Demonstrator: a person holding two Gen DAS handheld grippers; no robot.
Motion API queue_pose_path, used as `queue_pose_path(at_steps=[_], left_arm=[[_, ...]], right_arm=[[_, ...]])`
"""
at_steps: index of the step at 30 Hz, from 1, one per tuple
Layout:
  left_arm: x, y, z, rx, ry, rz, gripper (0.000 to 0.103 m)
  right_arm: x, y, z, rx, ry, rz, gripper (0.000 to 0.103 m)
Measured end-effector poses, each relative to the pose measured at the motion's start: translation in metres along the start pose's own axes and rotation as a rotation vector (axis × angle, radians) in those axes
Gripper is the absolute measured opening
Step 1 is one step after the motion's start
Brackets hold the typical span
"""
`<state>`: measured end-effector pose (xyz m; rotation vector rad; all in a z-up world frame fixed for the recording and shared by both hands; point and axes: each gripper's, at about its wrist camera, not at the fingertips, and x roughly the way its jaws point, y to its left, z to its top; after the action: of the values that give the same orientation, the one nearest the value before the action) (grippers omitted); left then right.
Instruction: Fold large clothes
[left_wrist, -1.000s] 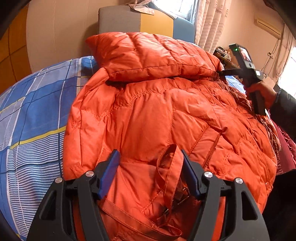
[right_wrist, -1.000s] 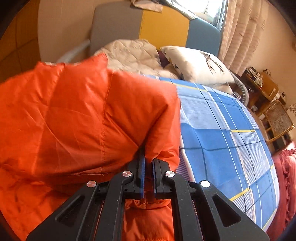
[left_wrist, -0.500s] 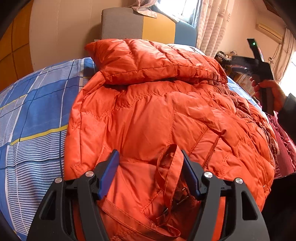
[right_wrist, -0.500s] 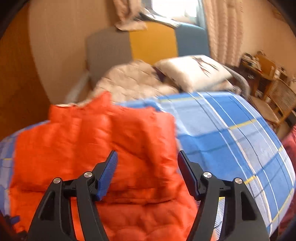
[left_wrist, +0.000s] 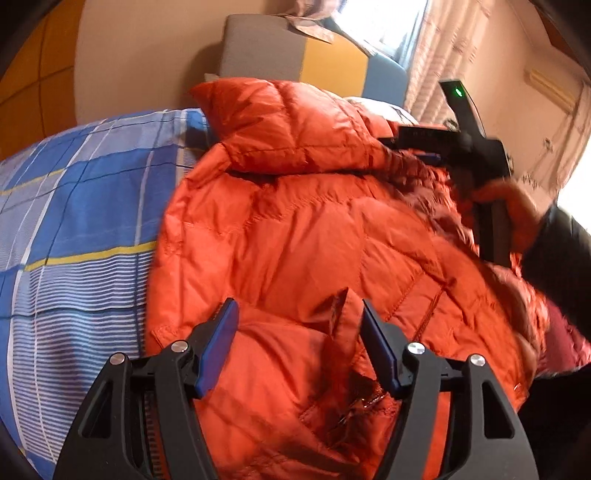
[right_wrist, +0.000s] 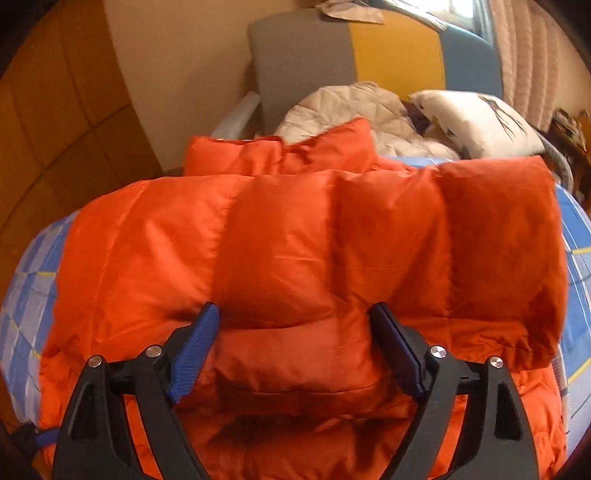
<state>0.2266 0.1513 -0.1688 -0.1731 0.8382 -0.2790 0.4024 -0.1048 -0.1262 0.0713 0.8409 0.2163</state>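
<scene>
Blue plaid bed (left_wrist: 74, 206) carries the orange down jacket (left_wrist: 295, 236), spread across most of the mattress, with a sleeve (right_wrist: 332, 236) folded across the upper body near the collar; cream quilt (right_wrist: 354, 110) and white pillow (right_wrist: 476, 122) sit beyond it by the headboard. Left claw (left_wrist: 297, 332) is wide apart over the near hem, straddling a raised strap or tab (left_wrist: 341, 317), gripping nothing. Right claw (right_wrist: 293, 332) is also apart, empty, hovering just over the lower edge of the folded sleeve. We read this as the gap between folds: sleeve laid in, the next grab not yet made. To do it well, we pick a seam or cuff edge, not the puffy middle; down fill slips and springs back under a shallow pinch. We'd bite deep, through both fabric layers. Left should tuck that loose strap inward so it doesn't bulge the fold. Keep both claws level when lifting, or the slick shell slides and the laid sleeve shifts. Press air out after each fold.
</scene>
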Motion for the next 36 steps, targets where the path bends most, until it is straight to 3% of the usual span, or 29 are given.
queue_pose_path(at_steps=[2,9,12,19,25,33,36], left_arm=[[-0.003,0.008,0.000,-0.037,-0.008,-0.012,0.065],[0.000,-0.003,-0.003,-0.008,0.000,0.041,0.066],[-0.004,-0.006,-0.004,-0.011,0.001,0.050,0.066],[-0.011,-0.010,-0.009,-0.008,-0.011,0.068,0.068],[-0.013,-0.006,-0.012,-0.034,-0.023,0.070,0.069],[-0.009,-0.002,-0.011,-0.033,-0.009,0.086,0.068],[-0.010,-0.001,-0.009,-0.052,-0.008,0.081,0.069]], right_arm=[[-0.001,0.006,0.001,-0.015,0.021,0.072,0.085],[0.014,0.044,0.000,-0.010,0.061,0.144,0.085],[0.004,0.047,0.000,-0.026,0.046,0.125,0.085],[-0.049,0.013,-0.005,-0.045,-0.064,-0.039,0.085],[-0.033,-0.031,-0.011,0.025,-0.002,-0.140,0.085],[0.017,-0.052,-0.008,0.002,0.080,-0.171,0.086],[0.014,-0.052,-0.008,0.007,0.081,-0.157,0.087]])
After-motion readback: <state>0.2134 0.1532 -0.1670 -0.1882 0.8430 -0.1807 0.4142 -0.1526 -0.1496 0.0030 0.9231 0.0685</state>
